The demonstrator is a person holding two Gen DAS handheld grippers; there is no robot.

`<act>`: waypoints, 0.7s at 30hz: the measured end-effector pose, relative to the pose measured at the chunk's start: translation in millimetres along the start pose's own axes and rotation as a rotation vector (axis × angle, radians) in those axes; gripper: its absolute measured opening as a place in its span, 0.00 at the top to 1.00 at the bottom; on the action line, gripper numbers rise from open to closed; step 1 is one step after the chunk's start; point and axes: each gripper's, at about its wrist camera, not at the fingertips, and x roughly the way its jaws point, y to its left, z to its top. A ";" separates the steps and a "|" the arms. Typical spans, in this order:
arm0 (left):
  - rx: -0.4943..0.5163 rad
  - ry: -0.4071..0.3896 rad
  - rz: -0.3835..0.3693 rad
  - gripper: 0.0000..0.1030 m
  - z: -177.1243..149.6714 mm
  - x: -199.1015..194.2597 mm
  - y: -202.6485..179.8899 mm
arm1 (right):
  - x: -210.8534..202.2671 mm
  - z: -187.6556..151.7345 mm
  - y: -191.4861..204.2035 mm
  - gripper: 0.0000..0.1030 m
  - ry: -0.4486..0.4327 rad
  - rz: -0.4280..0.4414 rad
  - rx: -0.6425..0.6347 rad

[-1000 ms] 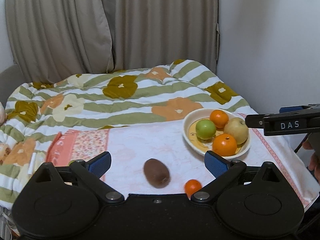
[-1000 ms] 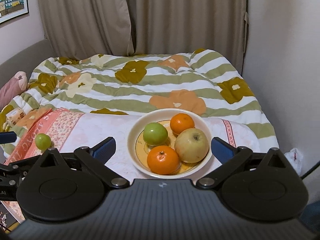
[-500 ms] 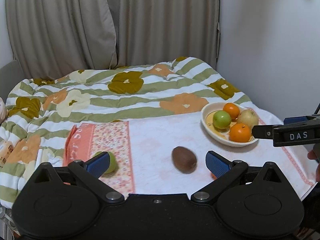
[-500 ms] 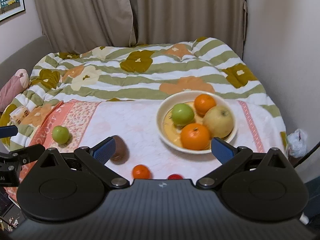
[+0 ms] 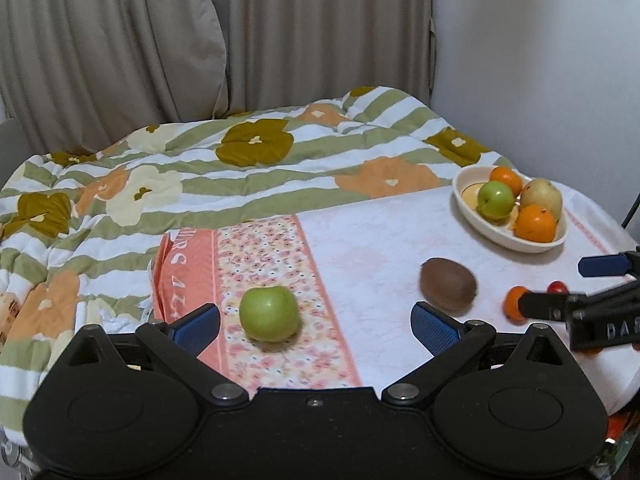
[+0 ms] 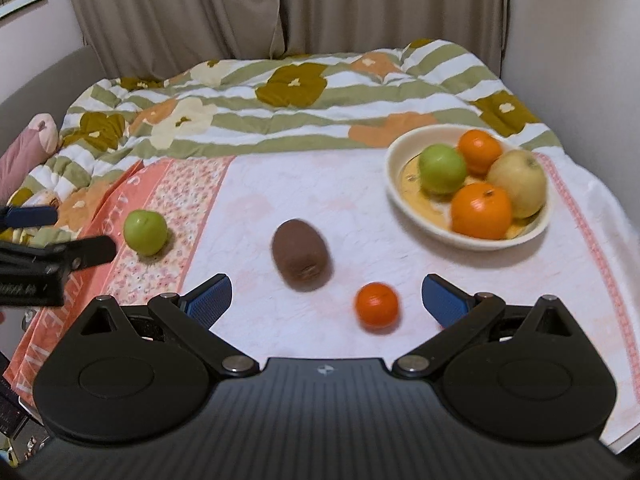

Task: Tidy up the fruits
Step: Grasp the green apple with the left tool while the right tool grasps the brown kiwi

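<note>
Between the left tongs (image 5: 316,322), spread wide, sits a green apple (image 5: 269,313).

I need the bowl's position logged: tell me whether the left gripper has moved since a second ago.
Yes. The left gripper has swung left: against the fixed bowl, now far right in its view, it faces the loose green apple.

**Legible markings**

1. Right gripper (image 5: 600,292), seen at 3 o'clock in the left wrist view: white capitals "DAS" on its black side; the word runs off the frame edge.
2. Towel (image 5: 188,280), orange border band at 9 o'clock of the green apple (image 5: 270,308): pale capitals, partly readable as "URS" and "ALC". In the right wrist view the same band (image 6: 52,344) shows "ALC" and further letters too distorted to read.
</note>
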 end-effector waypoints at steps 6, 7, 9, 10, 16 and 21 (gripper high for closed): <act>0.037 0.033 0.007 0.01 0.3 34.5 21.1 | 27.8 -7.8 24.9 0.00 0.013 0.001 0.016; 0.039 0.044 0.007 0.01 0.2 40.5 23.8 | 31.6 -8.2 28.1 0.00 0.013 -0.001 0.022; 0.047 0.067 0.005 0.01 0.1 52.6 28.3 | 39.8 -9.1 33.5 0.00 0.009 -0.011 0.044; 0.053 0.072 0.004 0.02 -0.6 57.5 29.0 | 43.0 -9.5 35.3 0.00 0.007 -0.017 0.055; 0.082 0.119 -0.022 0.13 -4.9 87.6 32.7 | 58.9 -15.9 50.1 0.00 -0.012 -0.048 0.090; 0.086 0.135 -0.032 0.22 -7.3 98.6 35.0 | 70.2 -16.5 53.6 0.00 -0.010 -0.069 0.097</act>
